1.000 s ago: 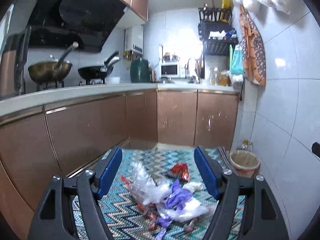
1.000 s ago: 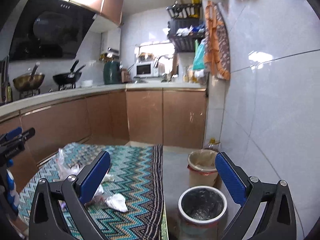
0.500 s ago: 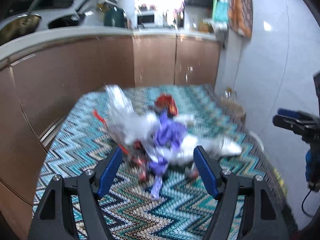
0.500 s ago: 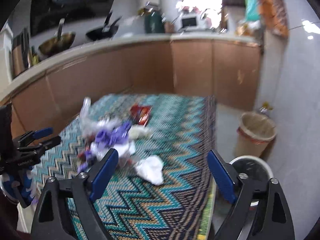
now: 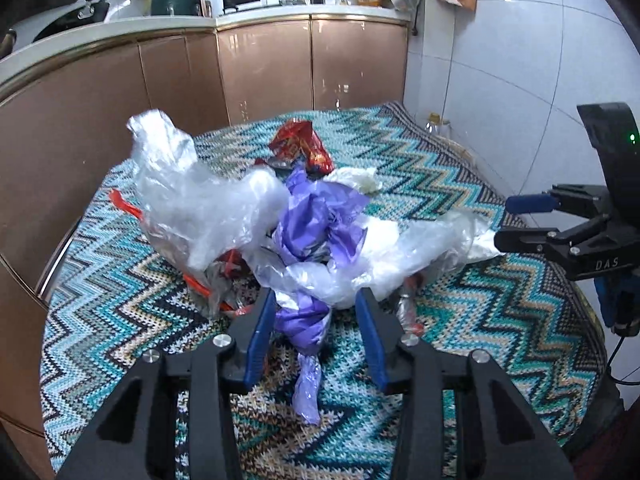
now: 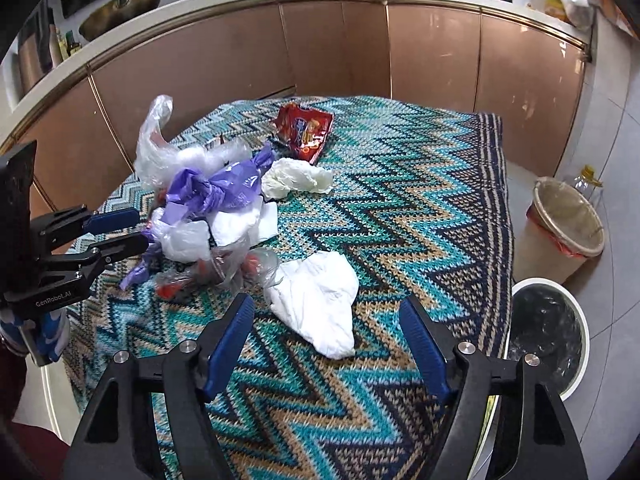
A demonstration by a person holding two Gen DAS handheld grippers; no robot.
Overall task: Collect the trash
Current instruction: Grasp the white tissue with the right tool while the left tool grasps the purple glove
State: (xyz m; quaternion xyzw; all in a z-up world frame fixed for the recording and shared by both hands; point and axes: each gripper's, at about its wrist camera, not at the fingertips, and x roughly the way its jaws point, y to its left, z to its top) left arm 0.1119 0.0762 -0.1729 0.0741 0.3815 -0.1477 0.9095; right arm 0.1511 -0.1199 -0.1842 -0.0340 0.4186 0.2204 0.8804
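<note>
Site: table w/ zigzag knit cloth [image 6: 400, 208], kitchen cabinets behind.
Purple bag [image 5: 316, 220]: centre of the pile; its twisted tail hangs toward the left gripper [image 5: 316, 300]. Likely v. light, soft, slick film; best hold looks like the bunched tail or knot, not the loose skin.
Clear plastic bags [image 5: 192, 200]: 2+ pcs tangled round the purple one. Prob. weightless, crinkly, slippery; likely to drag neighbours along.
White tissue wad [image 6: 320, 300]: alone, just ahead of the right gripper [image 6: 326, 332]. Soft, compressible, not fragile; pinch mid-bulk.
2nd white wad [image 6: 296, 178]: beside the purple bag.
Red snack wrapper [image 6: 306, 130]: far side of the pile, flat foil, stiffish; take by an edge.
Left fingers: jaws have just been closing, now mid-width, purple tail between them, pads not yet pressing as far as seen.
Right fingers: jaws have just been closing, wide, nothing held.
Bins: black-lined bin [image 6: 548, 332] at the table's right edge; tan bin [image 6: 568, 228] beyond it.
</note>
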